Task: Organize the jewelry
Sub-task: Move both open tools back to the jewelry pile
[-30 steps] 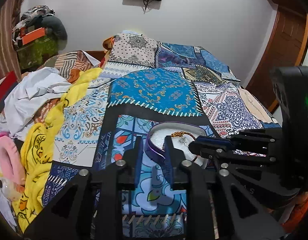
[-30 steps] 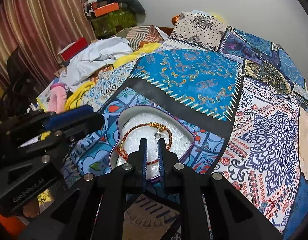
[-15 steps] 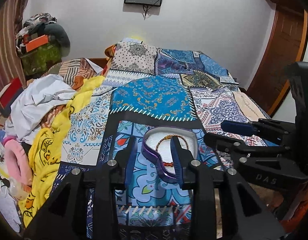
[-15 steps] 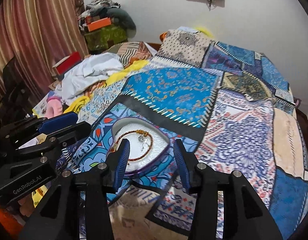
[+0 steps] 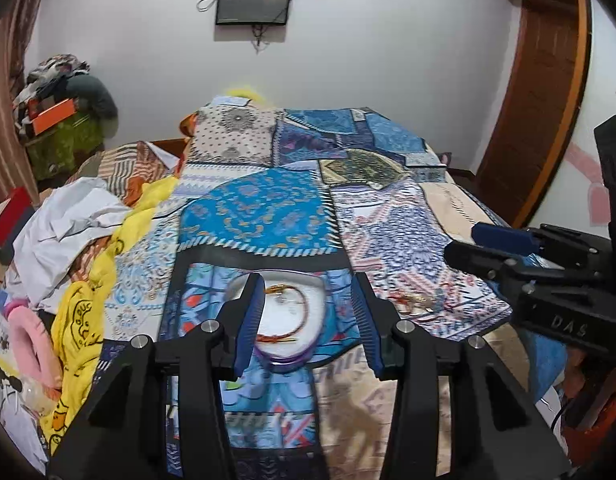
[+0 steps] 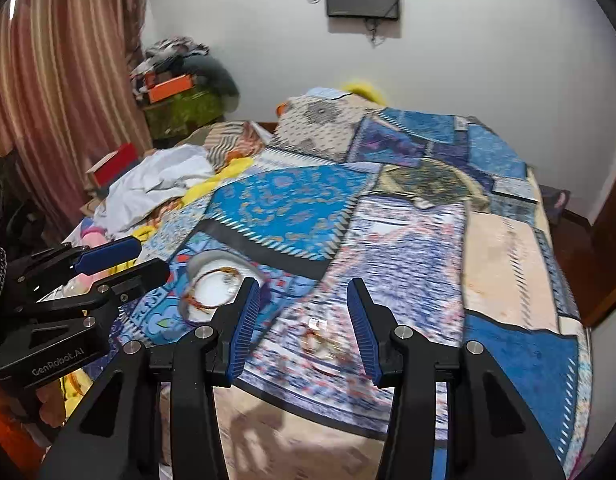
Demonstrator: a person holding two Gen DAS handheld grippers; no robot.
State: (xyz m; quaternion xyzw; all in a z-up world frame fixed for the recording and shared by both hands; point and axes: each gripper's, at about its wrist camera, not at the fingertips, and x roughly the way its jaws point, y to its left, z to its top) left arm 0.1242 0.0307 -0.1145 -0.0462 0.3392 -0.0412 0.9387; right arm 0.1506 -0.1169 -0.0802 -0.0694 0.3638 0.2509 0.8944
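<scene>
Though both grippers' ribbed fingers wide apart and empty, beaded necklace point(image 5: 286, 316) in oval purple-rimmed tray point(image 5: 284, 360).

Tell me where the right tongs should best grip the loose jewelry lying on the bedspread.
Probably from straight above, on a raised strand of the loose jewelry: it lies flat on the bedspread, directly between the open right tongs. Blur hides finer detail.

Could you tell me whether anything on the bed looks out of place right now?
Yes: a second piece of jewelry lies loose on the patchwork bedspread, outside the purple-rimmed tray that holds the beaded necklace. It is too blurred to identify. Both grippers are open and empty.
</scene>
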